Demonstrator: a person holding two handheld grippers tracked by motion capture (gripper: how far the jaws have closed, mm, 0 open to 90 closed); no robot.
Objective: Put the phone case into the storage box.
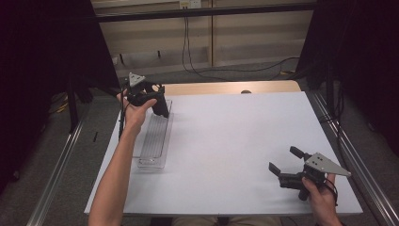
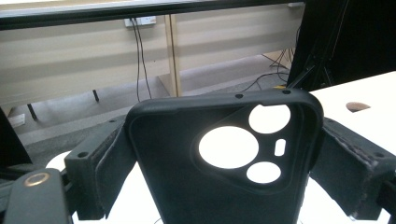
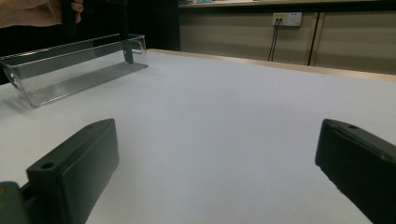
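My left gripper (image 1: 157,100) is raised over the far end of a clear plastic tray (image 1: 151,141) and is shut on a black phone case (image 1: 163,107). In the left gripper view the phone case (image 2: 187,186) stands upright between the jaws of the left gripper (image 2: 224,172), its round camera cut-outs at the top. The case's lower end (image 3: 127,49) dips at the far end of the tray (image 3: 70,74); whether it touches the tray floor I cannot tell. My right gripper (image 1: 284,161) is open low over the front right of the table, and the right gripper (image 3: 217,172) holds nothing.
A white sheet (image 1: 226,141) covers the table, with a strip of bare wood (image 1: 226,87) along the far edge. Metal rails (image 1: 56,165) run down both sides. Cables (image 1: 188,52) hang from a wall socket behind the table.
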